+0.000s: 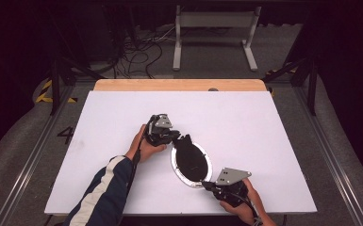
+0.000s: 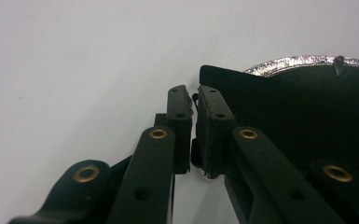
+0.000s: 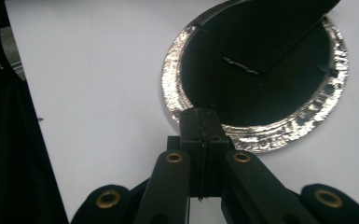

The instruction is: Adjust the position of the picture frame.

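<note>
A dark room with cables on the floor and a grey frame at the far side surrounds my white bench (image 1: 122,122), which carries one thing near its middle: an oval, silver-rimmed dish (image 1: 179,170) with a black cloth (image 1: 191,157) lying in it.

The left claw (image 1: 181,139) sits at the far left end of the dish. In the left gripper view its pads (image 2: 181,109) are pressed nearly together on the corner of the cloth (image 2: 289,107), with only a thin slit between them, so I read it as pinching the cloth and lifting that corner slightly above the glittering rim (image 2: 303,60).

The right claw (image 1: 208,184) sits at the near right end of the dish. In the right gripper view its pads (image 3: 200,126) are pressed flat together just at the foil-like rim (image 3: 261,135); whether they nip the cloth's edge or the rim itself, I cannot tell, as the tips hide the contact.

As I judge it, the work is laying or folding the cloth inside the dish. The cloth already lies within the rim, and the right gripper view shows one flap (image 3: 270,28) turned over with a small tag on it. What seems left is drawing the held corner across and releasing both ends, so I'd put it at mid-way, not finished.
</note>
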